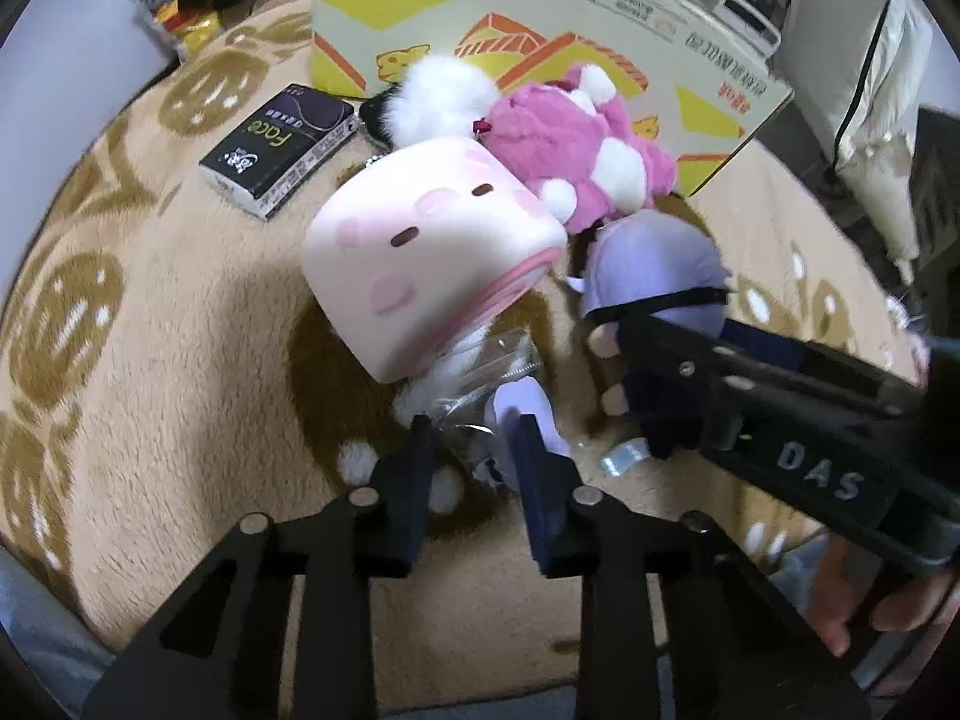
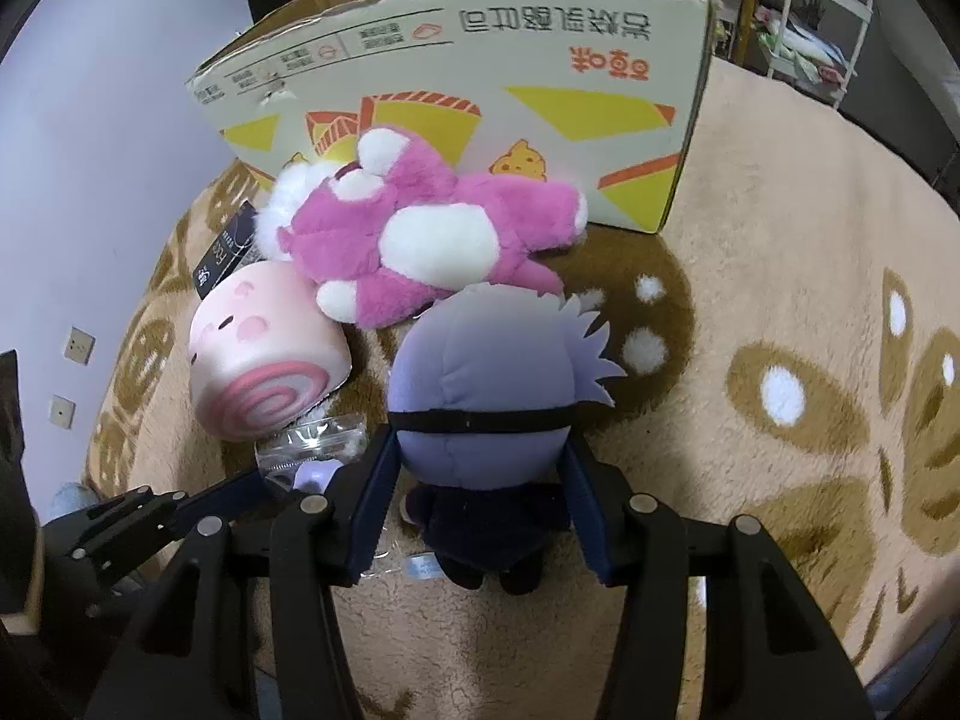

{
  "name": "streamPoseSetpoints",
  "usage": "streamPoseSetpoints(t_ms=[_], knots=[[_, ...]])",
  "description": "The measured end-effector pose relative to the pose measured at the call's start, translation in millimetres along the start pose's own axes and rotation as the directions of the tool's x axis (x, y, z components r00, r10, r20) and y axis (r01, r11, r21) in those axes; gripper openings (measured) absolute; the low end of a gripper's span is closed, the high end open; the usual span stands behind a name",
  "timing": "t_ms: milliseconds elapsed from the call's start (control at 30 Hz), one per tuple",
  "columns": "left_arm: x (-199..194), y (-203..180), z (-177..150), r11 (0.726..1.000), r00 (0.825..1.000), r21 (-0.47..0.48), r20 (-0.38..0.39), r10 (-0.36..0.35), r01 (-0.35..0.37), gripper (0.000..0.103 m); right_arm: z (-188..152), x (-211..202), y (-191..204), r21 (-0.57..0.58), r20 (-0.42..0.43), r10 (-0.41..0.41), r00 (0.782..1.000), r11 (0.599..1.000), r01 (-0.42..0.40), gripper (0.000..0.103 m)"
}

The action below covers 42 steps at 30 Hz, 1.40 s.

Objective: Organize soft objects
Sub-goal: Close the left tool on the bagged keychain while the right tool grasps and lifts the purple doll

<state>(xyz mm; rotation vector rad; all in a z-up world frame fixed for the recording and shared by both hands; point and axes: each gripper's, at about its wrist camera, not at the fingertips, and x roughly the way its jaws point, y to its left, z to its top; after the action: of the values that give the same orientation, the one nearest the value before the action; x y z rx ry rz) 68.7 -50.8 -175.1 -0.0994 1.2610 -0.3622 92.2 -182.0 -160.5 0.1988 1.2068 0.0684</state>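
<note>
The right gripper (image 2: pixel 480 480) clasps the purple doll (image 2: pixel 480 396) below the cardboard box (image 2: pixel 480 78), while the left gripper (image 1: pixel 471 450) nips a slippery bagged toy (image 1: pixel 510 402) that may slide free.

Both point steeply down: the left hand-held gripper (image 1: pixel 474 444) narrowly parted, the right hand-held gripper (image 2: pixel 480 462) clamping a doll.

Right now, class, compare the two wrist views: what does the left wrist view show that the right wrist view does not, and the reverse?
Left only: the whole black tissue pack and the right gripper seen from the side. Right only: the swirl end of the pink roll cushion and the cardboard box corner. Both: the pink plush bear, purple-headed doll and patterned rug.
</note>
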Motion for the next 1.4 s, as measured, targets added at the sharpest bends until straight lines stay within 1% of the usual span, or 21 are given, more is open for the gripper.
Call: streamPoseSetpoints(t_ms=[67,167,367,467,533,600,667,700,733,833,900,1000,1133,1200,1267,1333,1400], knots=[[-4,3,0,1.000,1.000,0.005,0.008,-0.016,0.016,0.022,0,-1,1,0.004,-0.002,0.014,1.000,1.000,-0.014,0.057],[-10,1,-1,0.998,0.999,0.028,0.014,-0.047,0.047,0.021,-2,0,2,0.008,-0.011,0.020,1.000,1.000,-0.020,0.057],[-5,-8,-2,0.993,0.994,0.043,-0.020,-0.107,0.108,0.021,-3,0,6,0.020,-0.006,0.021,1.000,1.000,-0.021,0.057],[-2,-9,-3,0.994,0.994,0.031,-0.018,-0.107,0.108,0.022,-4,-3,-2,0.030,-0.012,0.022,1.000,0.999,-0.022,0.057],[-5,-10,-3,0.992,0.993,0.035,-0.003,-0.119,0.119,0.019,-4,-5,-5,0.035,-0.010,0.023,1.000,0.999,-0.022,0.057],[-12,-13,-4,0.993,0.994,0.057,0.029,-0.110,0.108,0.017,-4,-12,-9,0.039,0.010,0.023,1.000,0.999,-0.023,0.057],[-20,-17,-7,0.993,0.995,0.093,0.056,-0.084,0.078,0.016,-5,-21,-12,0.042,0.034,0.027,0.999,0.999,-0.029,0.057],[-23,-20,-8,0.992,0.995,0.110,0.069,-0.071,0.063,0.012,-5,-26,-13,0.041,0.052,0.026,0.998,0.999,-0.028,0.057],[-27,-23,-9,0.990,0.995,0.129,0.086,-0.060,0.048,0.001,-4,-29,-12,0.038,0.064,0.023,0.998,0.999,-0.026,0.057],[-44,-34,-13,0.984,0.987,0.180,0.158,-0.041,0.012,0.001,-4,-44,-11,0.027,0.115,0.019,0.993,0.999,-0.022,0.057],[-49,-41,-14,0.977,0.983,0.214,0.175,-0.049,0.011,0.001,-4,-53,-9,0.022,0.148,0.024,0.989,0.999,-0.028,0.057],[-41,-46,-16,0.974,0.988,0.225,0.148,-0.038,0.004,0.001,-4,-60,-10,0.016,0.163,0.023,0.986,1.000,-0.026,0.057],[-21,-41,-13,0.981,0.997,0.192,0.070,0.007,-0.021,0.001,-4,-57,-13,0.026,0.150,0.018,0.989,0.999,-0.022,0.056],[-17,-35,-13,0.984,0.999,0.171,0.042,0.032,-0.039,0.004,-3,-57,-14,0.033,0.146,0.013,0.989,0.999,-0.018,0.056],[-12,-32,-15,0.983,0.997,0.164,0.012,0.080,-0.081,0.013,-4,-57,-15,0.034,0.147,0.008,0.989,0.999,-0.014,0.056],[-5,-32,-17,0.982,0.994,0.156,-0.015,0.110,-0.107,0.015,-4,-56,-15,0.032,0.144,-0.003,0.990,0.999,-0.001,0.056],[2,-31,-17,0.981,0.991,0.149,-0.042,0.129,-0.121,0.019,-3,-55,-15,0.029,0.139,-0.012,0.990,1.000,0.008,0.056]])
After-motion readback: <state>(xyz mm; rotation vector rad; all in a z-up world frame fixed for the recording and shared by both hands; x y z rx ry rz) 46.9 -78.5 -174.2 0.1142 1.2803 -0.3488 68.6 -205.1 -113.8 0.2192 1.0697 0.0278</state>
